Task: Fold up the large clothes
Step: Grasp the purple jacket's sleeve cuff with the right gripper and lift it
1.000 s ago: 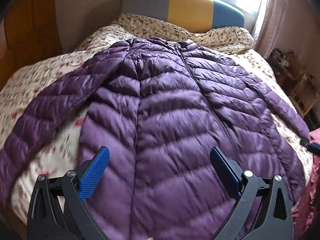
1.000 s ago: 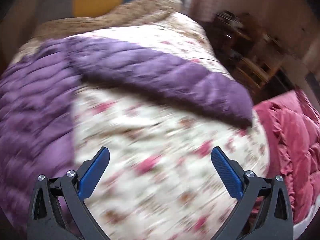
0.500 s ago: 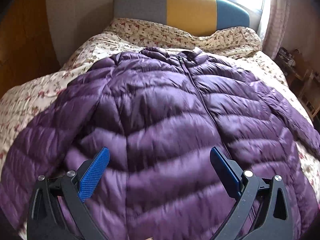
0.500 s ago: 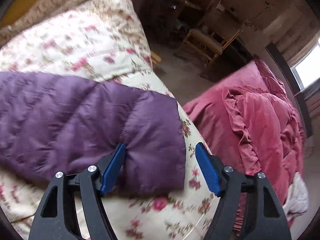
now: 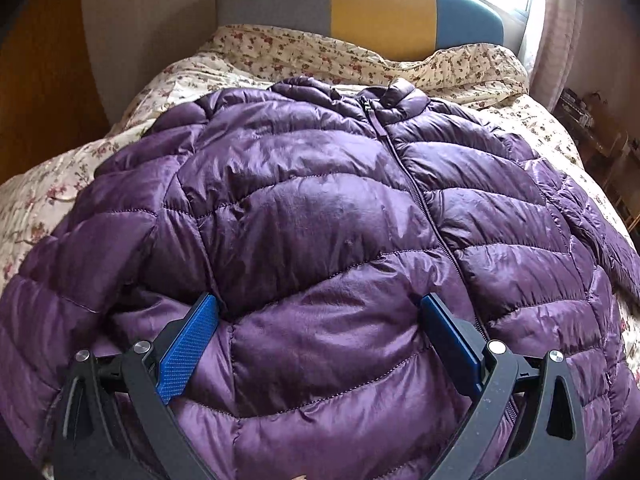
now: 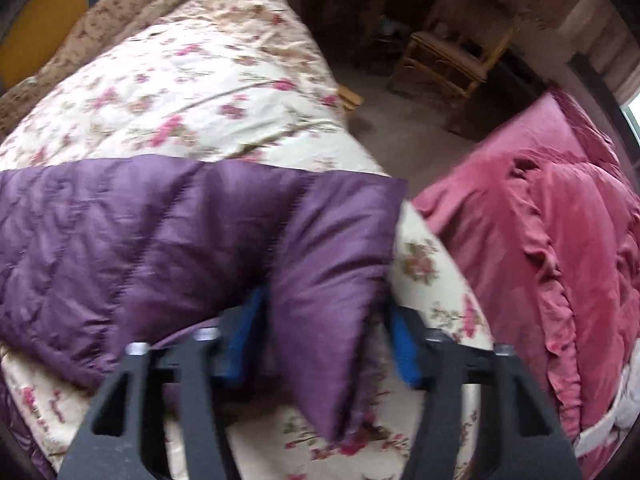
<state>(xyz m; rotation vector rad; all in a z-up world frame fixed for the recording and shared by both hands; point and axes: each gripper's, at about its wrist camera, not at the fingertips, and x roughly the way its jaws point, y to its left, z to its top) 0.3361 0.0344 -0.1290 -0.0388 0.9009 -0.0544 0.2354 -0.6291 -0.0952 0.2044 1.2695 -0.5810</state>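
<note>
A purple quilted down jacket point(image 5: 304, 208) lies front up on a floral-covered bed point(image 5: 48, 184), zipped, with its collar toward the headboard. My left gripper point(image 5: 318, 300) is open, its blue pads point(image 5: 188, 352) spread wide and resting against the jacket's lower front panel. The right wrist view shows the jacket's right sleeve point(image 6: 160, 232) stretched across the quilt toward the bed's edge. My right gripper point(image 6: 326, 304) is closing around the sleeve's cuff end. The fabric bunches into a fold between the two pads.
A grey, yellow and blue headboard point(image 5: 360, 4) stands under a bright window. Beside the bed's right edge lie a rumpled pink quilt point(image 6: 532, 240) and some open floor. A wooden chair point(image 6: 448, 60) stands farther off.
The left gripper moved in closer over the jacket's front and its pads now touch the fabric. The right gripper swept to the sleeve end, dropped over the cuff and narrowed its jaws round it.
</note>
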